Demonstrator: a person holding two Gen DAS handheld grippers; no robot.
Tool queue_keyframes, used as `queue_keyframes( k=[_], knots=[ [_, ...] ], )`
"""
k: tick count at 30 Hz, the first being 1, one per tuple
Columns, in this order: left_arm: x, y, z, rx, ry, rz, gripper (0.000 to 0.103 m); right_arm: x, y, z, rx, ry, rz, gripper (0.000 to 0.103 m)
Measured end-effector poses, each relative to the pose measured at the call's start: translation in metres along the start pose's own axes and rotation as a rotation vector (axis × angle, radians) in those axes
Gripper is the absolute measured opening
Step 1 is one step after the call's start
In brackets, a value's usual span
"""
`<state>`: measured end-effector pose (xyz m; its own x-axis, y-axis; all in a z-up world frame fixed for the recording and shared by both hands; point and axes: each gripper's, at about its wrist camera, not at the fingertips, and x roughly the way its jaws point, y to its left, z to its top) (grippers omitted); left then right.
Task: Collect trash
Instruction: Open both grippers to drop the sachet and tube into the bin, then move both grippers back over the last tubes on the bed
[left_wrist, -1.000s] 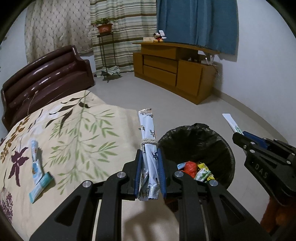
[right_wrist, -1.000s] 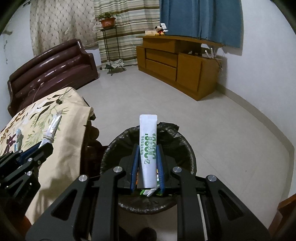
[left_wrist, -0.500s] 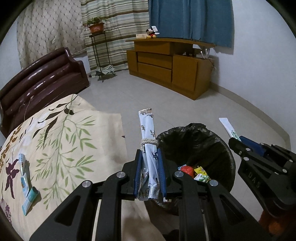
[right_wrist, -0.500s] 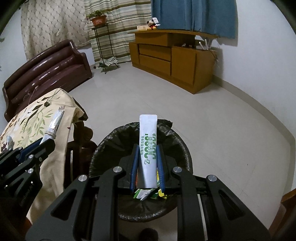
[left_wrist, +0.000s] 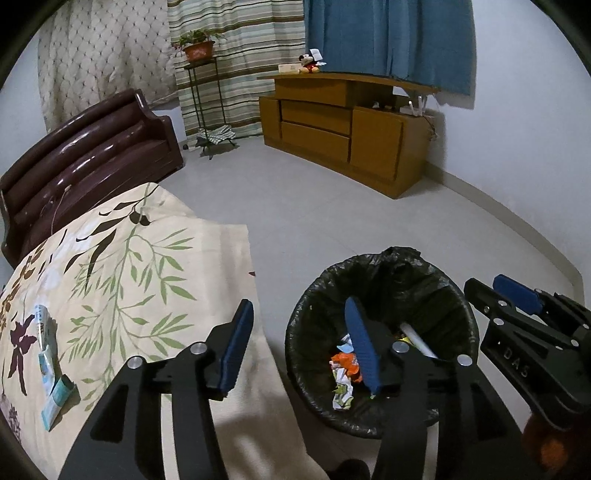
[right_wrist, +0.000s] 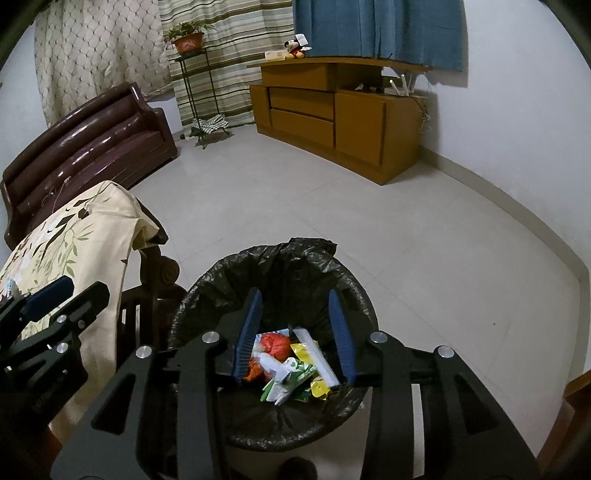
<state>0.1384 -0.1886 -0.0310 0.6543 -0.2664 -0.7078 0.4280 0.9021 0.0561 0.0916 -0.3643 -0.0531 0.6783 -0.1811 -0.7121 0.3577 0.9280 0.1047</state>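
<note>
Now both claws are hanging wide apart and gripping nothing. Left claw (left_wrist: 299, 347) is hovering between the floral-cloth surface (left_wrist: 122, 280) and the black-lined trash bin (left_wrist: 384, 280), its right finger over the bin. Right claw (right_wrist: 293, 332) is hovering directly above the bin (right_wrist: 273, 266), where crumpled wrappers (right_wrist: 291, 365) are lying inside. Two more wrappers (left_wrist: 50, 365) are lying at the surface's near left.
</note>
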Motion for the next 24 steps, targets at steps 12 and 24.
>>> queue_keyframes(
  k=[12,24],
  knots=[
    [-0.038,0.054,-0.012,-0.079,-0.035,0.036,0.061,-0.016,0.041,-0.003,-0.071,-0.009,0.054,0.045],
    [-0.090,0.158,-0.052,-0.225,-0.052,0.192,0.064,-0.034,0.120,-0.007,-0.184,-0.010,0.157,0.046]
  ],
)
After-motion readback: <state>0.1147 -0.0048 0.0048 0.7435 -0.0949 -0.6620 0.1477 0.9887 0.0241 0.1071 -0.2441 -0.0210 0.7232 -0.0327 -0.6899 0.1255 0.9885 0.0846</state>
